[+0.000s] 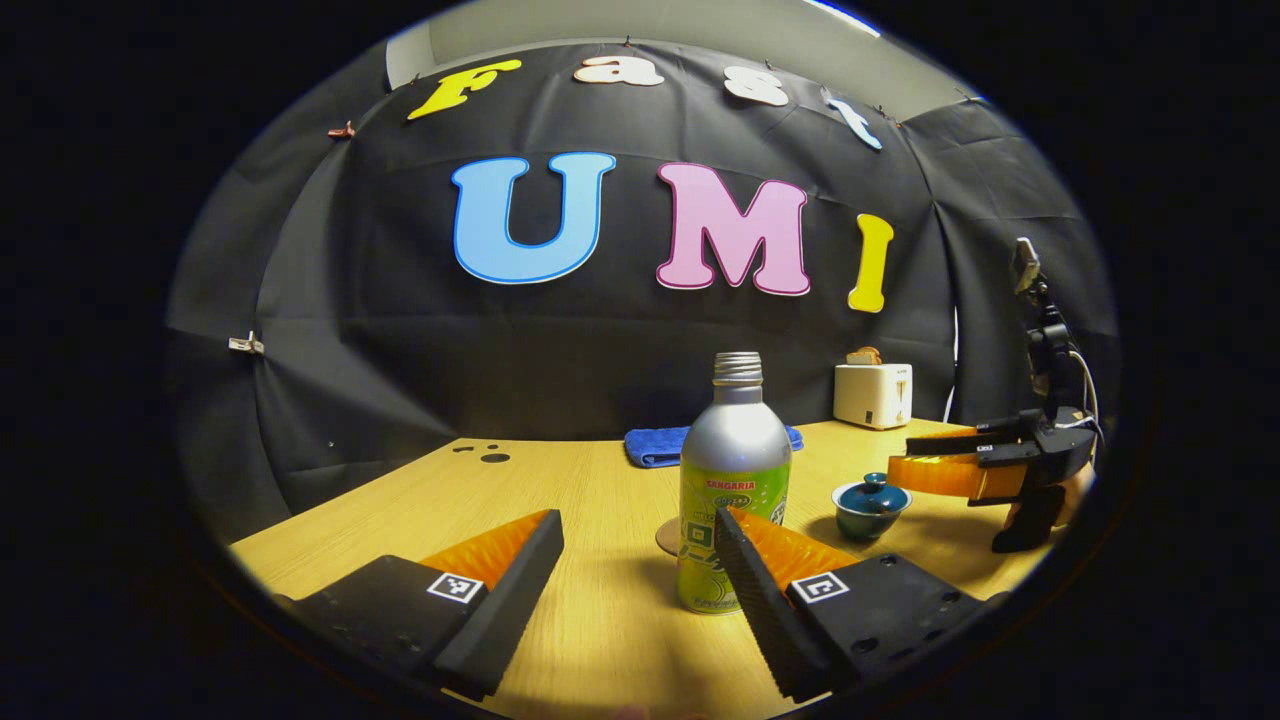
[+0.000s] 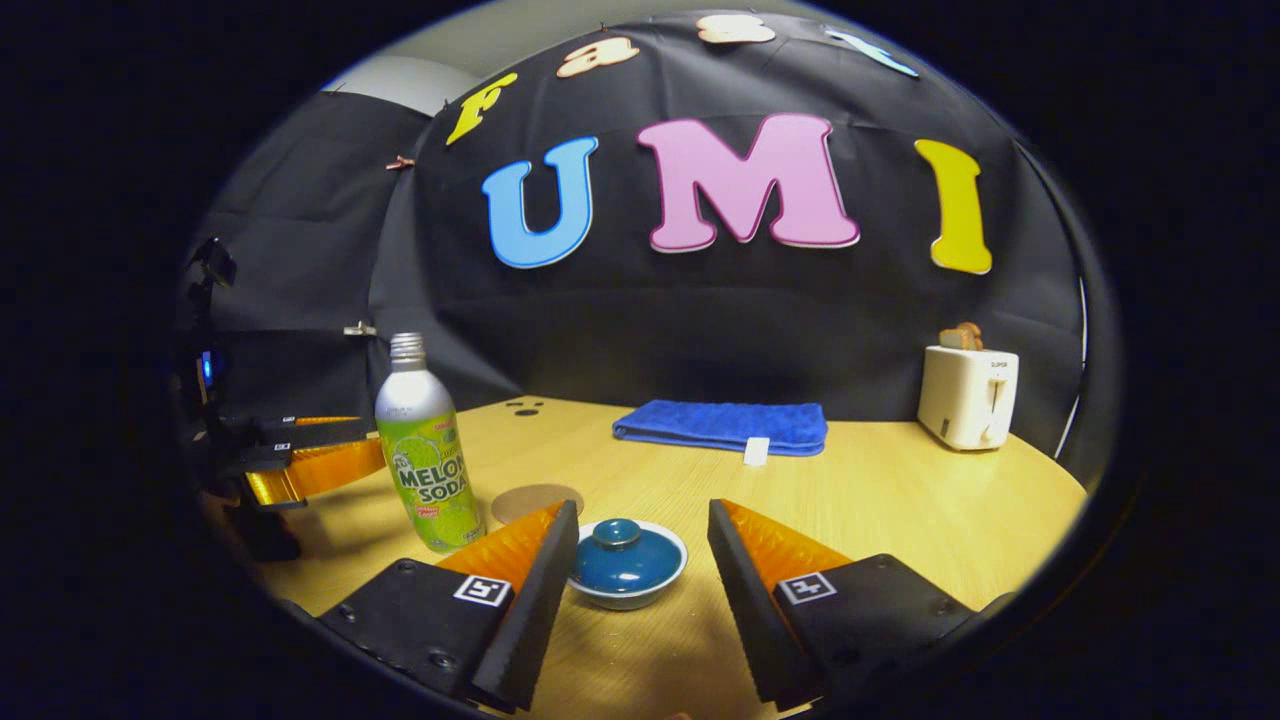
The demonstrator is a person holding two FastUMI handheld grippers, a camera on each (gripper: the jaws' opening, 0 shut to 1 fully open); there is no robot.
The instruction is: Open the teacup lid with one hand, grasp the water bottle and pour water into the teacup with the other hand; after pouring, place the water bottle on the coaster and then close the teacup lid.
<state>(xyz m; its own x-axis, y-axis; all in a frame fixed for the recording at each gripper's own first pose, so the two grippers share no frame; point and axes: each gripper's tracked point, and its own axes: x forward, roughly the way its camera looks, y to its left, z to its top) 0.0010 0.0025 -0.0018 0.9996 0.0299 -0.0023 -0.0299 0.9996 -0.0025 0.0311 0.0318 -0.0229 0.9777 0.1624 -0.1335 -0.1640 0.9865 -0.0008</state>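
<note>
A silver and green bottle [image 1: 733, 480] stands upright on the wooden table [image 1: 600, 620], uncapped, just ahead of my open left gripper [image 1: 640, 540], nearer its right finger. Behind the bottle peeks a round brown coaster [image 1: 668, 537]. The blue teacup with its lid on [image 1: 870, 505] sits to the right, with the right gripper [image 1: 910, 455] hovering beside it. In the right gripper view, the lidded teacup [image 2: 625, 562] lies between the fingertips of my open right gripper [image 2: 640, 545], untouched. The bottle [image 2: 425, 460] and coaster [image 2: 535, 502] stand to its left, and the left gripper [image 2: 375, 440] sits beyond them.
A folded blue towel [image 2: 722, 425] lies at the back of the table [image 2: 900, 510]. A white toaster with bread in it [image 2: 967, 395] stands at the back right. A few dark holes [image 2: 522, 408] mark the tabletop at the back left.
</note>
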